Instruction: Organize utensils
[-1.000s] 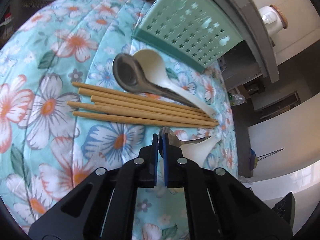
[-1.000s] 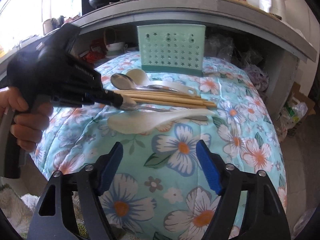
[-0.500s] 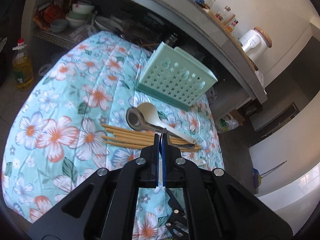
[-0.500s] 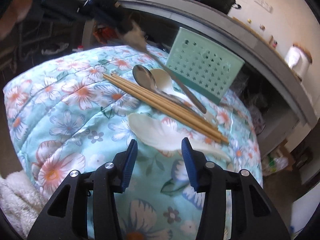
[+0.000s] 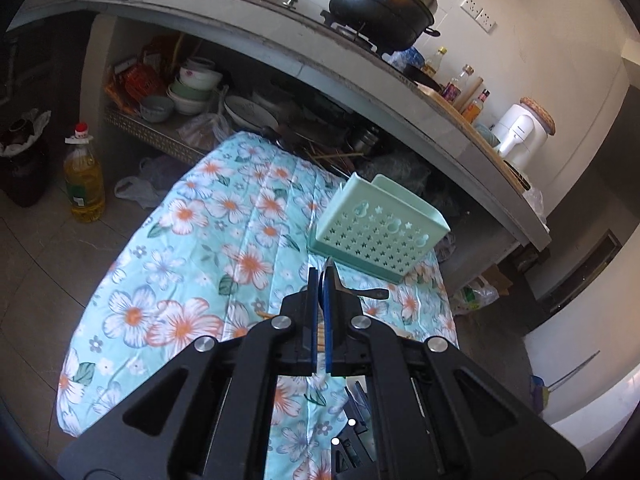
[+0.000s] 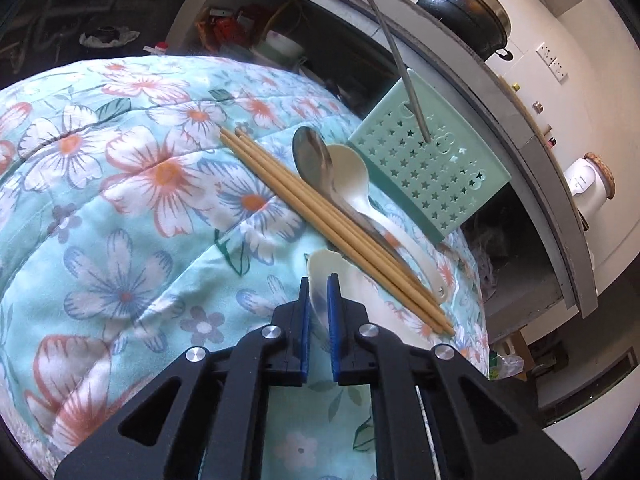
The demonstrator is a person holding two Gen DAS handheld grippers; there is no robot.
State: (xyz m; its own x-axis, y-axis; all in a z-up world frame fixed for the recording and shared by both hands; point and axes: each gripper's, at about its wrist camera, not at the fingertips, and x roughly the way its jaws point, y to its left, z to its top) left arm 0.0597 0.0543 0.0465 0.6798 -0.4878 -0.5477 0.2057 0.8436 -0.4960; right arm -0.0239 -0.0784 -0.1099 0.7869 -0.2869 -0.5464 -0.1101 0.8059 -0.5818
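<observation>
My left gripper [image 5: 319, 276] is shut on a metal spoon [image 5: 352, 291] and holds it high above the table, near the mint-green perforated utensil holder [image 5: 376, 230]. In the right wrist view that spoon [image 6: 394, 46] hangs with its handle tip in front of the holder [image 6: 436, 164]. My right gripper [image 6: 318, 284] is shut on the bowl of a white plastic spoon [image 6: 326, 268] lying on the floral cloth [image 6: 132, 208]. Beside it lie several wooden chopsticks [image 6: 336, 232], a metal spoon [image 6: 316, 160] and a white ladle spoon [image 6: 360, 188].
A grey concrete counter [image 5: 280, 40] with a black pot [image 5: 384, 8] runs behind the table. Bowls and plates [image 5: 192, 88] sit on the shelf under it. An oil bottle [image 5: 84, 176] stands on the floor at the left. The table edge drops off at the right.
My left gripper has lifted the metal spoon up and toward the holder. My right gripper has moved in and closed on the white plastic spoon.
</observation>
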